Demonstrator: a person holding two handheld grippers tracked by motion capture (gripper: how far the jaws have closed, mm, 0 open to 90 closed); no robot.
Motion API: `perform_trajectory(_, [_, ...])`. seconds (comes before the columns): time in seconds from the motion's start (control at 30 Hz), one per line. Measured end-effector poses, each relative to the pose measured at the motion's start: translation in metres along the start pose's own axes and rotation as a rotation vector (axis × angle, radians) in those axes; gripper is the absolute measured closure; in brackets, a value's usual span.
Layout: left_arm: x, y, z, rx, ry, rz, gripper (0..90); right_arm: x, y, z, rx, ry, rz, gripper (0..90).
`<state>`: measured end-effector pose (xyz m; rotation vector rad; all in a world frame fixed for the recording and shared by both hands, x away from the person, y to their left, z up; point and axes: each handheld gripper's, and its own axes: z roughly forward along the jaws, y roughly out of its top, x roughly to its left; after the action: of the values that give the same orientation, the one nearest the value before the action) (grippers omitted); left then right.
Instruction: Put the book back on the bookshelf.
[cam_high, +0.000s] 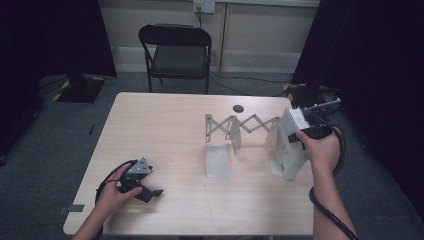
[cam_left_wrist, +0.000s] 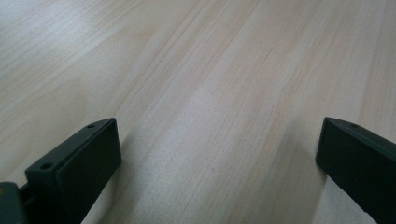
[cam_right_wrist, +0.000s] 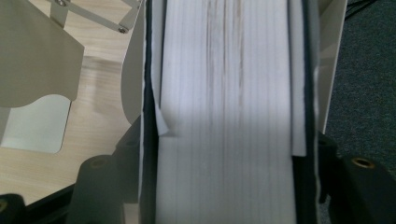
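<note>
One thick book (cam_high: 290, 142) upright, page edges toward right gripper (cam_high: 309, 134).

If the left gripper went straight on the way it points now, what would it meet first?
Probably the bare tabletop. The left gripper lies low on the table with jaws apart and nothing between them; its own view runs along plain wood. The folding rack stands farther off, seemingly aside from that line.

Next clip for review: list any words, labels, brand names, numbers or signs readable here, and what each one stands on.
No readable text in any view.
Book: white cover and page edges show no print.
Expanding metal rack: plain plates, no label.
Wall socket: too small and blurred to show any marking.
Left tool and right tool: no lettering visible.
</note>
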<state>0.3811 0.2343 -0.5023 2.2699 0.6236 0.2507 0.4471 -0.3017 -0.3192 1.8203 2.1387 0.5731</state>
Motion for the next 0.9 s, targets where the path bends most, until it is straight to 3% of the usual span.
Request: perform_trajectory(0.9, [0.000, 0.000, 0.000, 0.000, 0.000, 0.000, 0.0, 0.000, -0.016, -0.005, -0.003, 0.034, -0.025, 34.2])
